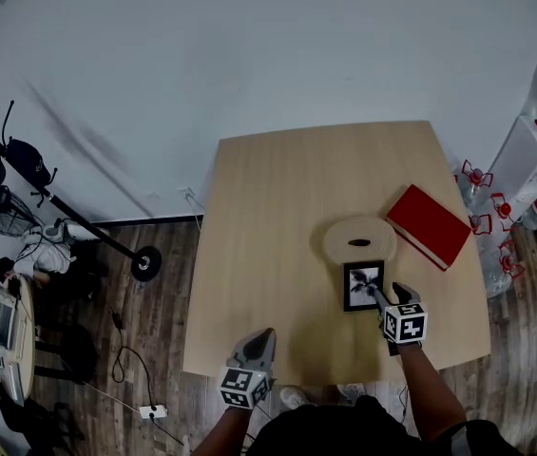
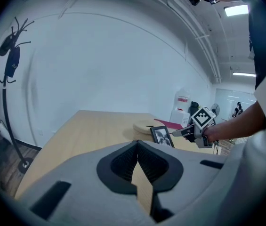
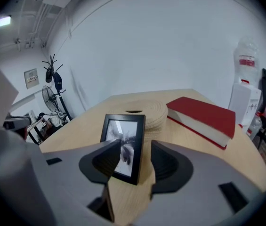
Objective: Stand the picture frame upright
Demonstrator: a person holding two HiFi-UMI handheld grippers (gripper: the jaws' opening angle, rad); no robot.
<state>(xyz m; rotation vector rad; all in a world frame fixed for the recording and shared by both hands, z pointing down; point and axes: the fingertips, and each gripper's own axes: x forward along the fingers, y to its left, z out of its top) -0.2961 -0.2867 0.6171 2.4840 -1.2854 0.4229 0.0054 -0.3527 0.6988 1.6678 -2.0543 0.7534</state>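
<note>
Right of centre in the head view, the frame (image 1: pixel 364 285) sits on the table (image 1: pixel 278 217), just in front of a round woven mat (image 1: pixel 359 239). A red book (image 1: pixel 429 224) lies off to the upper right. In the right gripper view the frame looks nearly upright already, tipped back a little; I cannot tell whether a rear stand or the mat carries it. My right gripper (image 3: pixel 135 144) has its jaws spread around the frame's right edge, one pad before the glass and one past the side, not clamped. My left gripper (image 2: pixel 136 145) hangs low at the near table edge, jaws pressed together on nothing. I judge the frame light, stiff and easy to topple, with slick, breakable glass. I would pinch the black border at mid-height on the side, gently, keeping off the glass.
</note>
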